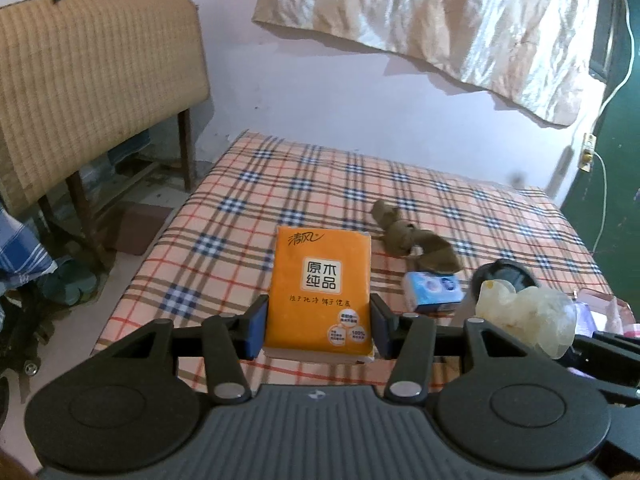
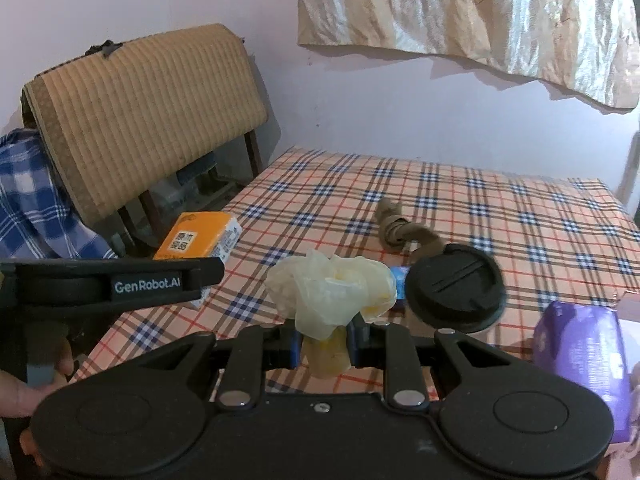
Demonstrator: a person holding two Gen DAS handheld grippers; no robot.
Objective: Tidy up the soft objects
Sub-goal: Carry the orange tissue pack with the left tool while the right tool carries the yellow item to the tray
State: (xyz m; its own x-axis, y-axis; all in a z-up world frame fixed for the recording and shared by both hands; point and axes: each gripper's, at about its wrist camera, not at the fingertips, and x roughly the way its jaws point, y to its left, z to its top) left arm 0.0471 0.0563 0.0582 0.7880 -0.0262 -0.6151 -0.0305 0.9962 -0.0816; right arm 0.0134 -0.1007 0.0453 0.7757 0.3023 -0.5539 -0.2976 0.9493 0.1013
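Two grippers, each carrying one soft item above a plaid-covered bed (image 1: 224,208).

Left gripper (image 1: 318,326) clamps an orange tissue pack (image 1: 320,292) by its long sides, lifted and tipped up, probably so it can be carried clear of the bedding. Right gripper (image 2: 322,344) pinches a crumpled pale plastic bag (image 2: 332,292) tight at its neck, so the loose bulk stands above the jaws. Both point downward at a slant. A knotted brown cloth (image 1: 404,236) and a small blue pack (image 1: 432,292) lie on the bed, beside a black round lid (image 2: 454,286).

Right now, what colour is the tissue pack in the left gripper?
Orange, with a white label. The tissue pack shows best in the left wrist view.
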